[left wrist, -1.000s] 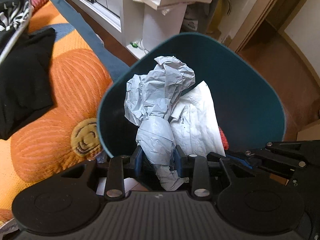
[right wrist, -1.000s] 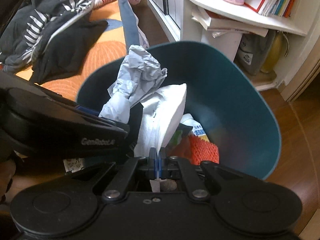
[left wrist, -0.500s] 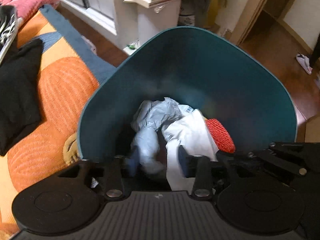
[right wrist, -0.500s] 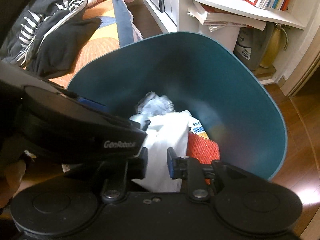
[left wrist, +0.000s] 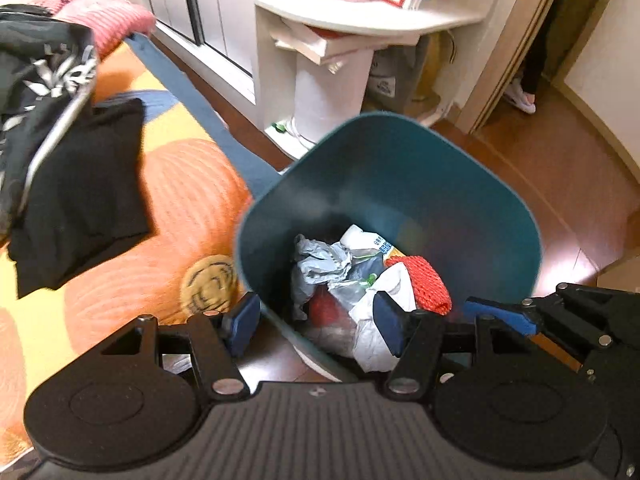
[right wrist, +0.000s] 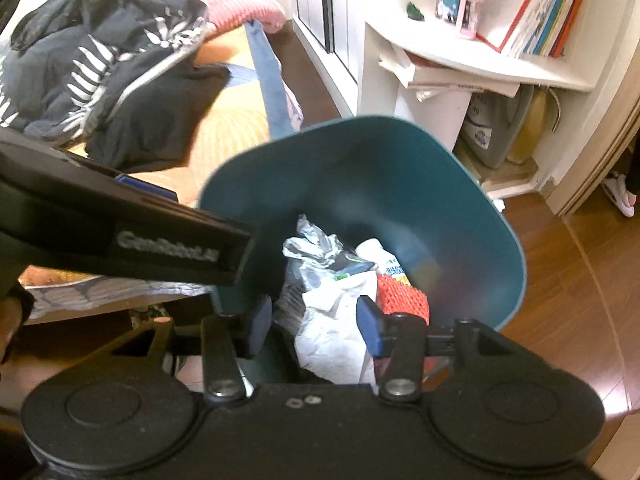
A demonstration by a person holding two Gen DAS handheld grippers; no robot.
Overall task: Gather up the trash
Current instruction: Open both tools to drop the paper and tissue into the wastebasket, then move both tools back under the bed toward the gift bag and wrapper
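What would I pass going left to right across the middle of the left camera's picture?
Black cloth → orange bedspread → teal bin → wooden floor.

You're looking into a teal bin [left wrist: 420,184] holding crumpled grey-blue paper [left wrist: 320,260], a white bag [right wrist: 336,320] and a red-orange mesh piece [left wrist: 428,284]. To the left, your bedcover [left wrist: 180,200] is orange and yellow with ribbed rings and a blue band along its edge; on it lie a plain black garment [left wrist: 84,200], a dark one with a white leaf print [right wrist: 80,68] and, farther off, a pink ribbed knit [right wrist: 240,4]. Your gripper pads [left wrist: 390,328] are blue on black bodies. The far shelf [right wrist: 460,56] is white, the floor [left wrist: 560,176] reddish-brown wood.
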